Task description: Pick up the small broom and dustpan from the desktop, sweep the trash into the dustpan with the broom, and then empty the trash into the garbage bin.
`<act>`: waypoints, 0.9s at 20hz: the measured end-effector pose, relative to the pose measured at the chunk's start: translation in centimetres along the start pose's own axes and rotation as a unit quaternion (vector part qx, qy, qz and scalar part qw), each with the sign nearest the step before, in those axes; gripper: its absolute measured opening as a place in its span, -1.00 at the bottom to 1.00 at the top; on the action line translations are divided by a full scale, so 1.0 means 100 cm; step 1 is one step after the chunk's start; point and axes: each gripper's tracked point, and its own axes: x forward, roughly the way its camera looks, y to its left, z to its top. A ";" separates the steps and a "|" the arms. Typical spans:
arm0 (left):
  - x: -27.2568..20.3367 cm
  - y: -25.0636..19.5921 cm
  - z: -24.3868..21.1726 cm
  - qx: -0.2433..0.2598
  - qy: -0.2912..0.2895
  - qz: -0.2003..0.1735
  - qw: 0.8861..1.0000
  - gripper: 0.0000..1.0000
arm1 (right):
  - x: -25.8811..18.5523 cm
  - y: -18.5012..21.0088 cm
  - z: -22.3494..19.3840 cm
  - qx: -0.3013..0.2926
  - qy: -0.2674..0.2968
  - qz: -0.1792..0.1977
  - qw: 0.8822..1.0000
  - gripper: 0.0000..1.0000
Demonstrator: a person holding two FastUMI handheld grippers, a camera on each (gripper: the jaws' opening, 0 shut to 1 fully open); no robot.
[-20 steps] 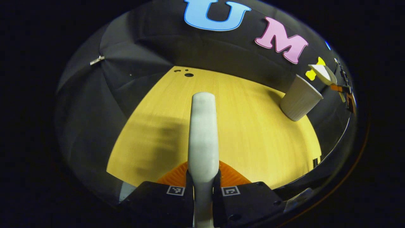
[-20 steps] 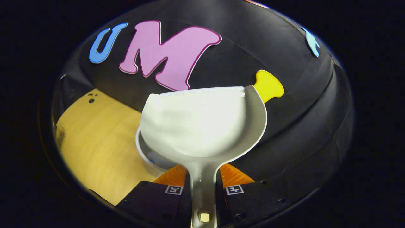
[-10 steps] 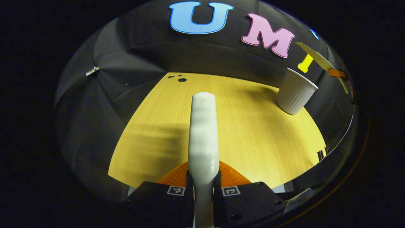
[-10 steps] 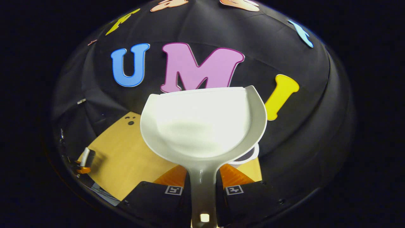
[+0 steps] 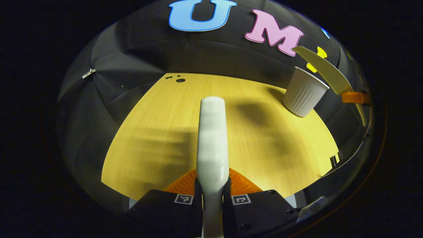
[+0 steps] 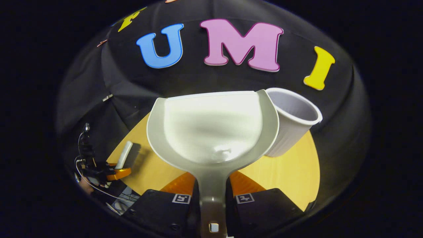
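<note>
The right hand-held gripper (image 6: pixel 212 193) is pinching the dustpan (image 6: pixel 211 127) by its handle, both fingers pressed against the stem at 6 o'clock in the right gripper view. The pan's bowl spreads upward from there and looks empty apart from a faint glint near its throat (whether that is a leftover scrap or just a reflection, I cannot tell). Just beside the pan's rim at 2 o'clock stands the garbage bin (image 6: pixel 290 120), a white ribbed cup on the bench (image 6: pixel 284 175), its mouth open and tilted toward the camera.

The left hand-held gripper (image 5: pixel 211 195) is clamped on the broom (image 5: pixel 212 138), whose pale handle runs straight up from 6 o'clock over the bench. In that view the bin sits at 2 o'clock, with the dustpan's edge hanging just above and beyond it. The left hand-held gripper also shows far off at 8 o'clock in the right gripper view, well apart from the bin.

Judging from the bare pan, the emptying looks done or nearly so. The main risk now is the pan's rim, so close to the light cup: a sideways swing on withdrawal could clip it and tip it, spilling the trash back out. A scrap clinging to the pan could likewise drop onto the bench if the pan levels away from the bin.
</note>
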 end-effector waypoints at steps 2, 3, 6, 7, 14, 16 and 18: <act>0.009 -0.001 -0.003 -0.003 0.011 -0.001 1.000 -0.44 | 0.016 0.013 -0.035 0.017 0.032 0.012 0.999 -0.32; 0.014 -0.001 -0.003 -0.003 0.016 0.000 1.000 -0.45 | 0.025 0.019 -0.051 0.025 0.048 0.016 0.998 -0.32; 0.031 0.002 0.000 0.005 0.031 0.008 0.999 -0.44 | 0.051 0.023 -0.088 0.039 0.085 0.016 0.995 -0.32; 0.036 0.002 0.002 0.007 0.034 0.012 0.999 -0.43 | 0.059 0.022 -0.096 0.043 0.096 0.014 0.994 -0.32; 0.082 0.000 0.007 0.044 0.076 0.041 0.995 -0.43 | 0.110 0.015 -0.150 0.070 0.166 0.011 0.984 -0.31; 0.095 -0.003 0.008 0.048 0.087 0.048 0.994 -0.40 | 0.118 0.016 -0.161 0.081 0.181 0.018 0.980 -0.31; 0.100 -0.008 0.009 0.054 0.098 0.058 0.992 -0.41 | 0.125 0.013 -0.166 0.076 0.187 0.014 0.979 -0.40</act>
